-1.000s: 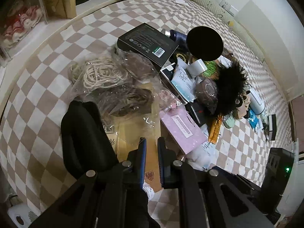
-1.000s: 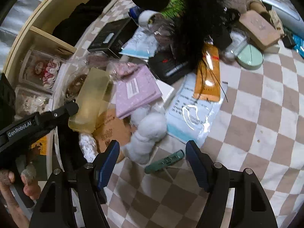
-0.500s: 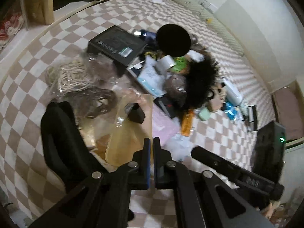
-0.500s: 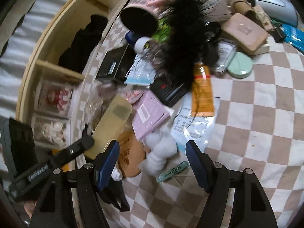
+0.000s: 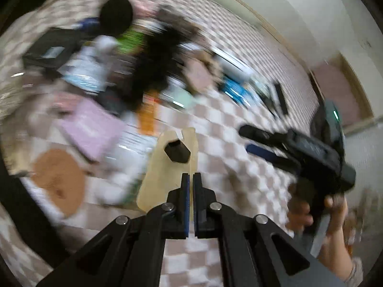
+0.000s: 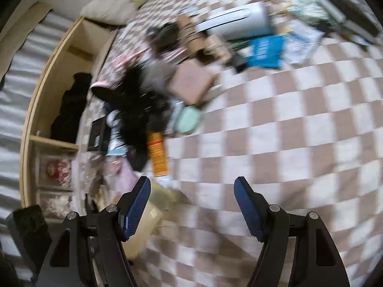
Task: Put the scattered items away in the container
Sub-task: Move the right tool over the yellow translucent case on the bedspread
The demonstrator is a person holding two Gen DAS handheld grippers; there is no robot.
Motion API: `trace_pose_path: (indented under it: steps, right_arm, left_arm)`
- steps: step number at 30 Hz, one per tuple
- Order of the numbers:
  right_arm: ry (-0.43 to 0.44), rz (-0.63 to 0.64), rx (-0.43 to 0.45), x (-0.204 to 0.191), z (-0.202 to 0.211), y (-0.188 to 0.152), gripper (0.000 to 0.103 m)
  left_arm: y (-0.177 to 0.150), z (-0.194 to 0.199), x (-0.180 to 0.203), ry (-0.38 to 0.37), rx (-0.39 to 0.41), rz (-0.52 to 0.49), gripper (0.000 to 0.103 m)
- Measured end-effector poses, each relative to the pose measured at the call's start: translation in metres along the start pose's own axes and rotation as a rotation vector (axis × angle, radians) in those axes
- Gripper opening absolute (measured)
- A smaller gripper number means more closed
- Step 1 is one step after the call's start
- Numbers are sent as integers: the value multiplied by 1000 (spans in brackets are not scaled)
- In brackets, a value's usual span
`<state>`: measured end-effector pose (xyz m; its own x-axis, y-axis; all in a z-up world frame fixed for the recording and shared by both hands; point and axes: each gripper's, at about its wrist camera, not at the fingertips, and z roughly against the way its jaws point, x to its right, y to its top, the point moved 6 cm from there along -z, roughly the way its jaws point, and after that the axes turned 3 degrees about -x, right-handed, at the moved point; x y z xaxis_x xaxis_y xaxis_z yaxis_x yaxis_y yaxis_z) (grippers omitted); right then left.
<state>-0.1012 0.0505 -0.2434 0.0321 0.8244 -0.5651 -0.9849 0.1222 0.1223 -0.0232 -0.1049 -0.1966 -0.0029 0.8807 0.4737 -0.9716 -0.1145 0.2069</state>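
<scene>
Yellowish see-through plastic sticks out straight ahead of the left gripper (image 5: pixel 190 179). It is a flat packet (image 5: pixel 167 167) with a small dark thing inside near its far end. The two blue pads are squeezed almost together on the packet's near edge, so the left gripper has hold of it. The packet's long side runs away from the gripper, in line with the fingers. It hangs above the checked cloth (image 5: pixel 227 129), not lying on it. The heap of scattered things (image 5: pixel 148 71) lies past the packet and to its left, and this view is very blurry. To the right of the packet is the right gripper (image 5: pixel 253 141), held by a hand (image 5: pixel 335 205). No container shows clearly in this view, so I cannot tell which way the packet must go.

From the right wrist, the right gripper (image 6: pixel 192 205) is wide open and holds nothing. Only bare checked cloth (image 6: pixel 287 119) lies between its fingers. The packet (image 6: pixel 148 217) is just beside its left finger, low and close. The heap (image 6: pixel 155 95) lies beyond the packet, farther up the cloth. So the left gripper already has the packet, and the right gripper is free and close to the heap.
</scene>
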Motion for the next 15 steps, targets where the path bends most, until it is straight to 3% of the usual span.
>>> trace_pose_path:
  steps: [3, 11, 15]
  right_arm:
    - [-37, -37, 19, 30, 19, 2, 73]
    - [-149, -63, -8, 83, 37, -9, 73]
    - [-186, 24, -50, 80, 33, -21, 73]
  left_arm:
    - [-11, -18, 37, -66, -60, -66, 3]
    - [-14, -76, 62, -19, -151, -84, 3]
    - [4, -75, 58, 19, -91, -75, 4]
